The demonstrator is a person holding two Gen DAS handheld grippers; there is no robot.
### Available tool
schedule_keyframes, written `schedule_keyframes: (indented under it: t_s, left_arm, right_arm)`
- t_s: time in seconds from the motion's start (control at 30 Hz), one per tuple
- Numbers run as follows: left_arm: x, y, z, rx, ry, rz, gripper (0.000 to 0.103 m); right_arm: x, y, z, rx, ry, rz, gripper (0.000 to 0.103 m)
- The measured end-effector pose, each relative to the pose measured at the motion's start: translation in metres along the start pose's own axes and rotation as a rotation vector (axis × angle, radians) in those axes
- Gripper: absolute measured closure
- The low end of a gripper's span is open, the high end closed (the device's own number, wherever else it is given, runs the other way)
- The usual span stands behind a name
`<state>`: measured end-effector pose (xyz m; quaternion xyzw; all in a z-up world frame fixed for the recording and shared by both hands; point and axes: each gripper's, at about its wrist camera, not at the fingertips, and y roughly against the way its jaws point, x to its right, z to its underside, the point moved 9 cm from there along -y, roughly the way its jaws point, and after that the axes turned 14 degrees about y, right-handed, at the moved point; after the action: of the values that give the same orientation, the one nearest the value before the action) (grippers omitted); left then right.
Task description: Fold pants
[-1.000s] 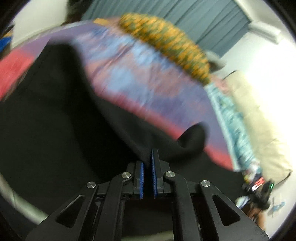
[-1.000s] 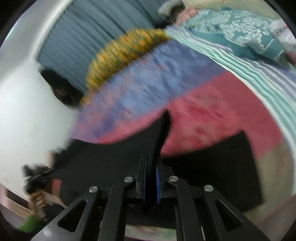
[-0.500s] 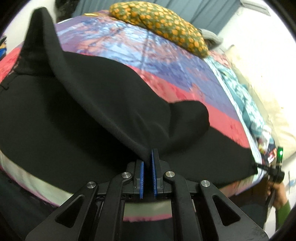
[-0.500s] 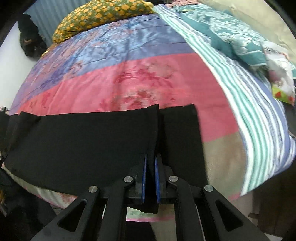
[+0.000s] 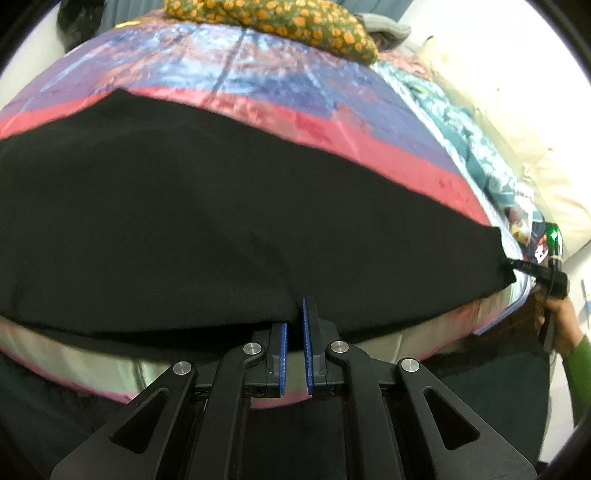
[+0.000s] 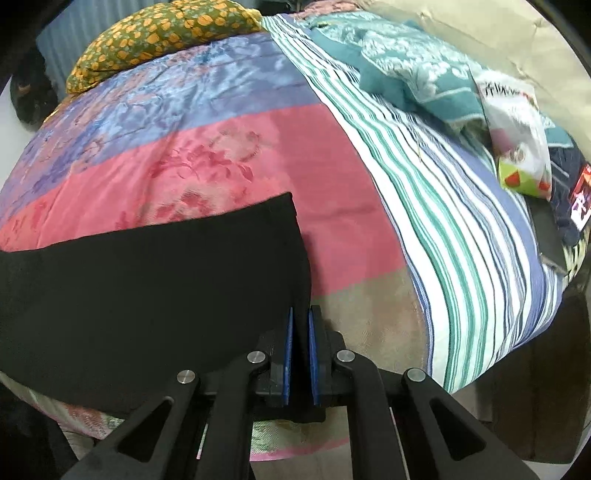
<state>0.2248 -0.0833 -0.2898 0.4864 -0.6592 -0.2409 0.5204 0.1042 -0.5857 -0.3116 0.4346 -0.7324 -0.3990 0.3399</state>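
Note:
The black pants [image 5: 229, 221] lie flat in a long strip across the near part of the bed; they also show in the right wrist view [image 6: 147, 288]. My left gripper [image 5: 293, 325] is at the pants' near edge, its jaws slightly apart, the right finger over the cloth edge. My right gripper [image 6: 300, 328] is shut on the near right corner of the pants, with black cloth running between its blue pads. From the left wrist view the right gripper [image 5: 524, 267] holds the far right end of the pants.
The bed has a pink, purple and blue quilt [image 6: 207, 122]. An orange-patterned pillow [image 5: 280, 22] lies at the back. A striped sheet [image 6: 443, 229], a teal blanket [image 6: 406, 70] and a plastic bag [image 6: 517, 122] lie at the right. The bed's front edge [image 5: 110, 369] is just below the grippers.
The raised fold of the pants has come down and now lies flat on the bed. My left gripper's jaws have parted a little. My right gripper still pinches its corner.

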Motion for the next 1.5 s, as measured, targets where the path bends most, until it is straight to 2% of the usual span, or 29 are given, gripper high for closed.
schedule_keyframes:
  t_s: [0.17, 0.53, 0.57, 0.67, 0.73, 0.77, 0.8, 0.83, 0.9, 0.93, 1.03, 1.13, 1.17, 1.2, 1.23, 1.27, 1.37, 1.43, 1.5]
  left_arm:
    - [-0.005, 0.002, 0.003, -0.008, 0.008, 0.008, 0.099]
    - [-0.01, 0.004, 0.016, -0.043, 0.008, 0.011, 0.101]
    - [-0.012, 0.003, 0.018, -0.052, 0.016, 0.012, 0.1]
    - [-0.023, -0.004, 0.02, -0.11, 0.083, 0.001, 0.086]
    - [-0.03, -0.001, 0.024, -0.155, 0.133, 0.015, 0.07]
    - [-0.034, 0.004, 0.027, -0.176, 0.145, 0.006, 0.054]
    - [-0.04, 0.012, 0.031, -0.19, 0.152, -0.001, 0.046]
    - [-0.046, 0.02, 0.034, -0.197, 0.155, 0.002, 0.046]
    - [-0.06, 0.042, 0.037, -0.201, 0.163, 0.003, 0.047]
    - [-0.069, 0.052, 0.033, -0.178, 0.163, -0.006, 0.047]
    - [-0.1, 0.081, -0.004, -0.006, 0.136, -0.081, 0.047]
    - [-0.12, 0.082, -0.038, 0.097, 0.076, -0.169, 0.049]
    - [-0.128, 0.074, -0.045, 0.104, 0.008, -0.252, 0.058]
    - [-0.142, 0.062, -0.049, 0.086, -0.073, -0.393, 0.082]
    - [-0.158, 0.053, -0.049, 0.065, -0.121, -0.511, 0.095]
    - [-0.179, 0.051, -0.053, 0.08, -0.135, -0.612, 0.097]
    - [-0.208, 0.063, -0.068, 0.144, -0.071, -0.696, 0.097]
    - [-0.224, 0.069, -0.076, 0.16, 0.012, -0.666, 0.097]
    - [-0.234, 0.071, -0.078, 0.172, 0.034, -0.666, 0.097]
  right_arm:
    - [-0.004, -0.003, 0.0, -0.01, 0.042, 0.042, 0.095]
    - [-0.008, -0.006, 0.001, -0.009, 0.037, 0.07, 0.094]
    - [-0.009, -0.007, 0.001, -0.01, 0.037, 0.071, 0.094]
    - [-0.008, -0.007, 0.001, -0.008, 0.032, 0.073, 0.094]
    - [-0.005, -0.005, 0.001, 0.009, 0.007, 0.065, 0.082]
    - [-0.003, -0.004, 0.002, 0.014, -0.01, 0.061, 0.062]
    - [0.0, -0.002, 0.004, 0.017, -0.03, 0.053, 0.036]
    - [0.002, 0.001, 0.006, 0.028, -0.053, 0.043, 0.029]
    - [0.008, 0.016, 0.008, 0.077, -0.087, 0.053, 0.028]
    - [0.01, 0.022, 0.008, 0.088, -0.093, 0.068, 0.028]
    - [0.007, 0.052, 0.003, 0.144, -0.099, 0.116, 0.028]
    - [-0.025, 0.082, -0.018, 0.221, -0.058, 0.095, 0.028]
    - [-0.042, 0.089, -0.026, 0.242, -0.041, 0.062, 0.027]
    - [-0.064, 0.094, -0.034, 0.259, -0.019, 0.018, 0.023]
    - [-0.09, 0.096, -0.041, 0.268, 0.007, -0.032, 0.022]
    - [-0.112, 0.096, -0.045, 0.268, 0.028, -0.076, 0.021]
    - [-0.192, 0.083, -0.05, 0.241, 0.094, -0.22, 0.021]
    - [-0.24, 0.066, -0.047, 0.207, 0.141, -0.275, 0.021]
    - [-0.276, 0.044, -0.038, 0.15, 0.174, -0.298, 0.021]
